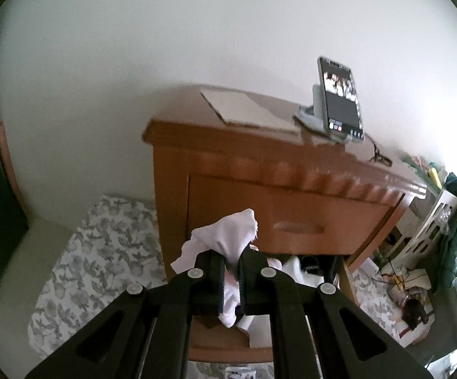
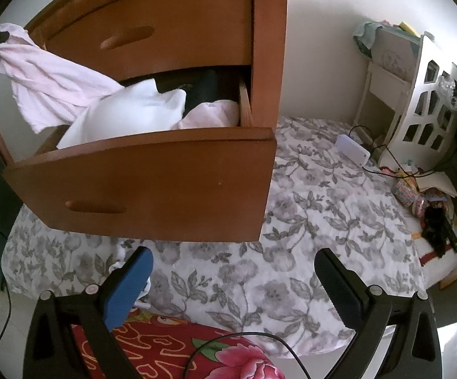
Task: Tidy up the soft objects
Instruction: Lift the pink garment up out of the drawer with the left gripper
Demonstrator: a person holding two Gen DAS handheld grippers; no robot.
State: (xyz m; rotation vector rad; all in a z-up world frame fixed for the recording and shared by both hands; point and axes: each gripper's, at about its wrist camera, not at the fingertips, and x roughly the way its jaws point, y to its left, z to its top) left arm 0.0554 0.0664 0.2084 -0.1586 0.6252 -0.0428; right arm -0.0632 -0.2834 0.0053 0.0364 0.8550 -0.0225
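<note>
Left wrist view: left hand-held gripper [image 1: 231, 263] pinches a pale pink cloth [image 1: 228, 233], lifted above the open drawer [image 1: 228, 350] of a wooden dresser [image 1: 260, 164]. Right wrist view: right hand-held gripper [image 2: 233, 271], jaws spread and empty, over a floral bedspread [image 2: 307, 221]; the cloth trails from the drawer.

both wrist views near open drawer [image 2: 140, 183]

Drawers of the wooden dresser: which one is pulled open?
The lower drawer is open, with white and pale pink cloths piled inside. The upper drawer above it sits shut, flush with the frame.
</note>
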